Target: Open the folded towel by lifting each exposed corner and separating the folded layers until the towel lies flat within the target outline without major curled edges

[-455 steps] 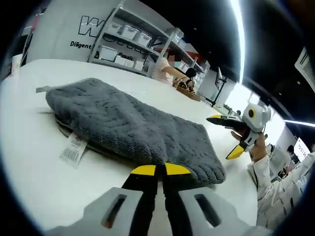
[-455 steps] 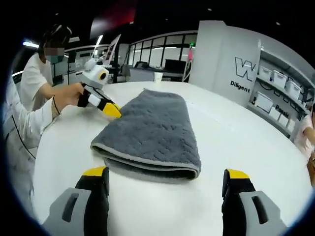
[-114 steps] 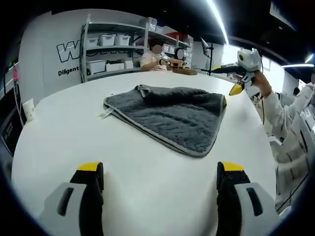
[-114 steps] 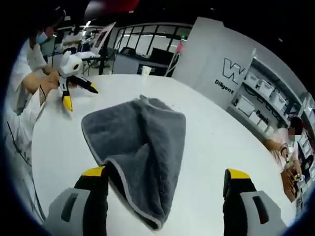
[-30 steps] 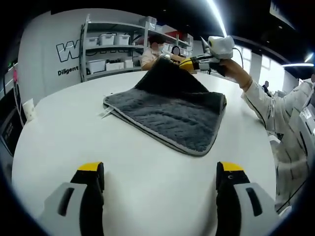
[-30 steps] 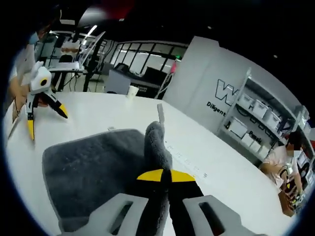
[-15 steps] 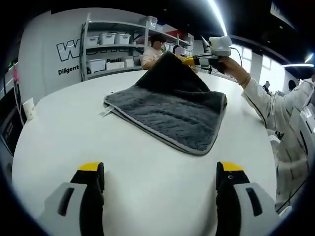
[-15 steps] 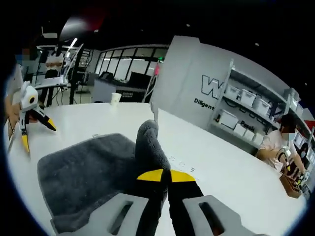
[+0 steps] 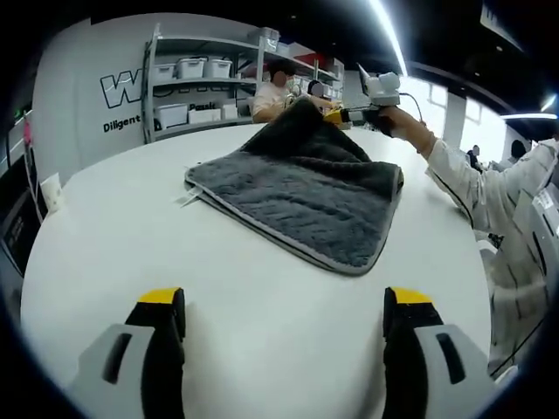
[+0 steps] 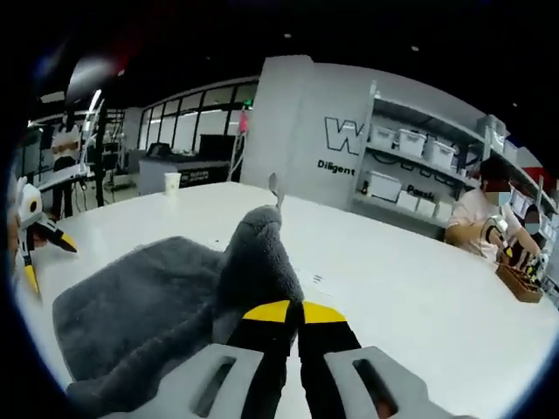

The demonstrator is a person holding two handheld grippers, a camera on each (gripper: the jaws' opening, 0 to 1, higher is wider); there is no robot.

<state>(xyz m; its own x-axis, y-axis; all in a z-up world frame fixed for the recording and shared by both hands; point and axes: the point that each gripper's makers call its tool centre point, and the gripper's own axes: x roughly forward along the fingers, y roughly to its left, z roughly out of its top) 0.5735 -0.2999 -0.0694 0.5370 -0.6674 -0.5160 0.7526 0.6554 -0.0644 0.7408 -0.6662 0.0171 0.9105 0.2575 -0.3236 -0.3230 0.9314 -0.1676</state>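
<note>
A grey towel [image 9: 301,188] with a pale hem lies folded on the white table [image 9: 122,236], its far corner lifted into a peak. My right gripper [image 9: 336,114] holds that corner at the far side of the left gripper view. In the right gripper view my right gripper [image 10: 291,312] is shut on the raised fold of the towel [image 10: 253,249], which drapes down to the left. My left gripper [image 9: 284,301] is open above bare table, well short of the towel's near hem. The left gripper [image 10: 35,240] also appears small at the left of the right gripper view.
A white tag [image 9: 185,200] sticks out at the towel's left corner. A paper cup [image 10: 172,182] stands at the table's far side. Shelves with white bins [image 9: 188,74] line the back wall. A seated person [image 10: 485,218] works at a wooden tray [image 10: 522,284] on the far right.
The right gripper has carried the lifted towel corner a little farther away from the left gripper, drawing the upper layer further up. The left gripper has stayed still and open.
</note>
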